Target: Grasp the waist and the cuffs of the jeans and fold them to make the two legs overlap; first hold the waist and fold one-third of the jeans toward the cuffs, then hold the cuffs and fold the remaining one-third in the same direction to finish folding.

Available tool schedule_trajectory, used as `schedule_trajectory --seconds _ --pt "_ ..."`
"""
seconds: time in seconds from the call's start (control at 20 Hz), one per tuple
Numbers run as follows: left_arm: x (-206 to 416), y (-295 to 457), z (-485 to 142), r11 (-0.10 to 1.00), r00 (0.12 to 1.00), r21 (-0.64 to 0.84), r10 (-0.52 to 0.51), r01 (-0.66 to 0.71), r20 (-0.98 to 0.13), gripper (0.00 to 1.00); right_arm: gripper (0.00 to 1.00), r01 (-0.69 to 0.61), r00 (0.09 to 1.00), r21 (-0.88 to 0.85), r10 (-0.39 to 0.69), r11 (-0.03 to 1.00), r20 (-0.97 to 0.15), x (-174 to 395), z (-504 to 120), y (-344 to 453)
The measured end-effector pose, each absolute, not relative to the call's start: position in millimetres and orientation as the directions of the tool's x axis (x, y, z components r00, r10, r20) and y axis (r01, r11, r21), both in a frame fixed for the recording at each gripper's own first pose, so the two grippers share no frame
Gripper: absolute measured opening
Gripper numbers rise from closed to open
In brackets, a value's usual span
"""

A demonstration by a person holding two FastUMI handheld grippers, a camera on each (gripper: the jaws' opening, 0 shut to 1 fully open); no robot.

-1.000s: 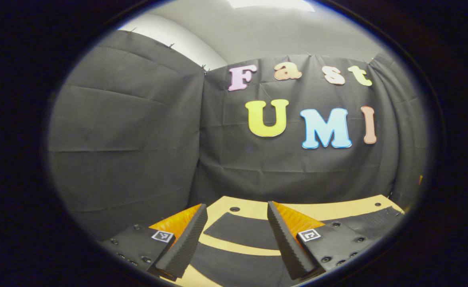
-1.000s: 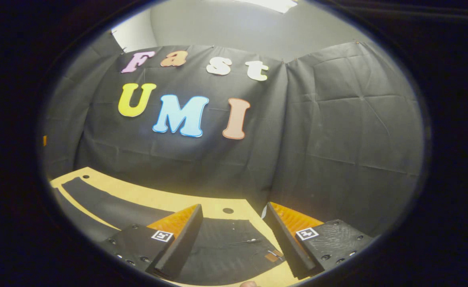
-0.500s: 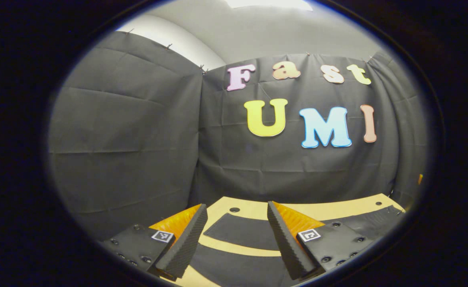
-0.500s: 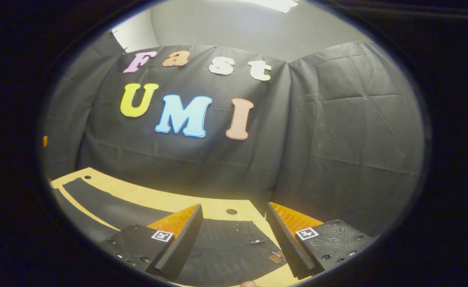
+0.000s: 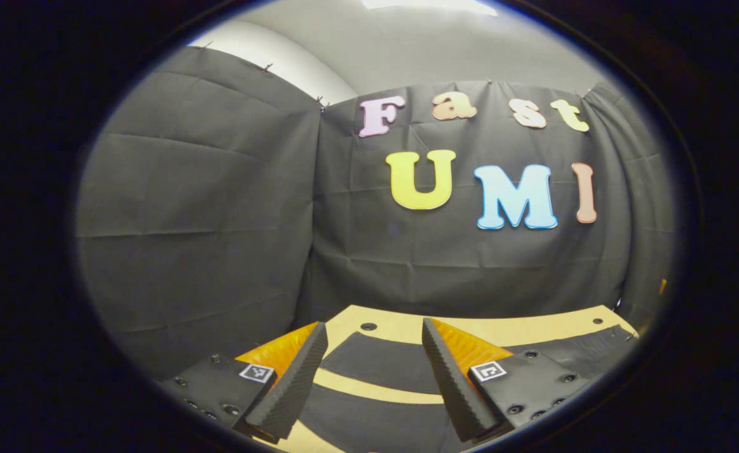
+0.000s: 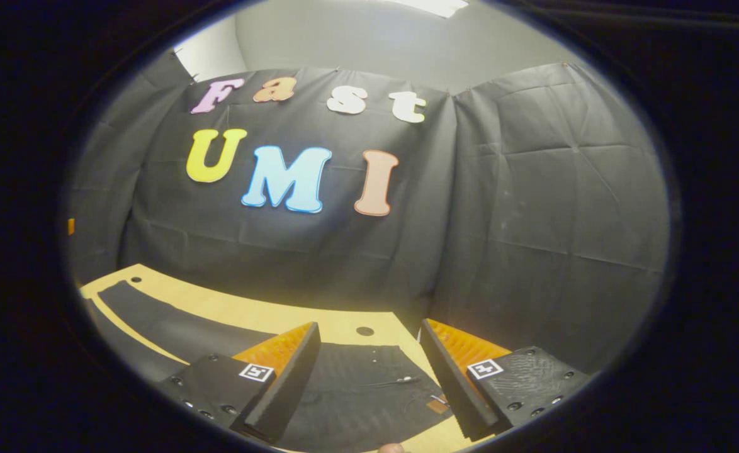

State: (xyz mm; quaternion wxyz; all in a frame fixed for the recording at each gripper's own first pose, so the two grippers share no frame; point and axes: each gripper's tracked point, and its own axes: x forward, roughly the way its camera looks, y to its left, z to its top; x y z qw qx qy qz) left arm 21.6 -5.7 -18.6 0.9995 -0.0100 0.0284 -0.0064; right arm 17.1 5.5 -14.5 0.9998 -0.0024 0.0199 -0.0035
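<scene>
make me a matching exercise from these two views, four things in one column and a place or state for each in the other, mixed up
Things:
1. black denim jeans
2. tan wooden tabletop
3. left gripper
4. small brown patch on the jeans

Places or states:
A. jaws open above the two jeans legs
B. lying spread flat, legs apart
C. at the waist end, near the right gripper
D. bare strip visible between the two legs

Pairs: 1-B, 2-D, 3-A, 4-C
</scene>
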Motion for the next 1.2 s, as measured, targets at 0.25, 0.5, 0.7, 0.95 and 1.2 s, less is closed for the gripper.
schedule_trajectory --seconds 0.25,0.5,0.7,0.95,1.2 --pt "26 4 -60 0.981 0.978 -0.192 -0.021 -0.020 -0.207 0.97 0.95 -0.007 0.984 0.024 0.011 1.000 -0.178 19 -51 0" --pt "23 55 -122 0.910 0.913 -0.361 0.044 -0.205 -0.406 0.96 0.95 -0.049 0.957 0.068 0.066 0.997 -0.282 24 -89 -9" --pt "15 98 -156 0.863 0.847 -0.377 0.104 -0.337 -0.521 0.96 0.95 -0.048 0.925 0.147 0.100 0.988 -0.367 28 -114 -18" --pt "11 134 -215 0.794 0.732 -0.389 0.100 -0.467 -0.674 0.97 0.96 0.053 0.865 0.265 0.088 0.963 -0.495 37 -142 -24" --pt "15 155 -264 0.722 0.641 -0.426 0.032 -0.545 -0.767 0.98 0.96 0.204 0.750 0.450 0.157 0.869 -0.643 25 -185 -23"
